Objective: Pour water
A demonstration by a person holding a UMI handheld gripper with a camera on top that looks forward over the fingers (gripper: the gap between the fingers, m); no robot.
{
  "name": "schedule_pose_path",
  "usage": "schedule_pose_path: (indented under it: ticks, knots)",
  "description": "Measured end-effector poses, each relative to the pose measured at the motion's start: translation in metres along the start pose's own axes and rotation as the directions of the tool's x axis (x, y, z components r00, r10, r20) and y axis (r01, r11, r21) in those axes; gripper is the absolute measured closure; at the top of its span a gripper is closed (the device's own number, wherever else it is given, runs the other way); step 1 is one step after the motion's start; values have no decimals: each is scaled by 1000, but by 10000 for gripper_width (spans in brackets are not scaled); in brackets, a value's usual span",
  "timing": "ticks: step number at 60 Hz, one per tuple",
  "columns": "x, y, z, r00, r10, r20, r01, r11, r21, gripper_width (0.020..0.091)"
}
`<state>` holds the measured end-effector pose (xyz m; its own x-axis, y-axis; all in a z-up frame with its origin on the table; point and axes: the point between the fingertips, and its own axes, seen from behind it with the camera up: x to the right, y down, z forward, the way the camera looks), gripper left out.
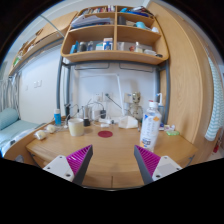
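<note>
Desk top (105,150): pale wood, smooth, matt. Wall shelves (112,55): same light wood. Bottle (150,126) near desk's right edge: clear plastic, glossy, paper label. Cup (76,127): cream, matt. Finger pads (78,160): magenta, ribbed texture seen.

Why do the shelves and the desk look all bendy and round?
In the gripper view, a wide-angle lens bows straight lines: the shelves arch and the wooden desk edge curves. The middle stays truer, like the bottle. The open gripper looms large because it is nearest.
</note>
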<state>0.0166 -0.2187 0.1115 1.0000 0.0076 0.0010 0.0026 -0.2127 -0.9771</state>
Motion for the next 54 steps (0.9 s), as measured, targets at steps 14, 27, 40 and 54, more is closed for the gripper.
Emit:
schedule_pose_path:
  ticks: [14, 27, 40, 54]
  knots:
    - [87, 16, 34, 995, 43, -91, -40, 999, 33, 253]
    - [134, -23, 81, 992, 16, -126, -2, 994, 114, 251]
    - [138, -35, 125, 995, -12, -100, 23, 993, 115, 343]
    - [123, -38, 142, 997, -7, -80, 20, 986, 164, 583]
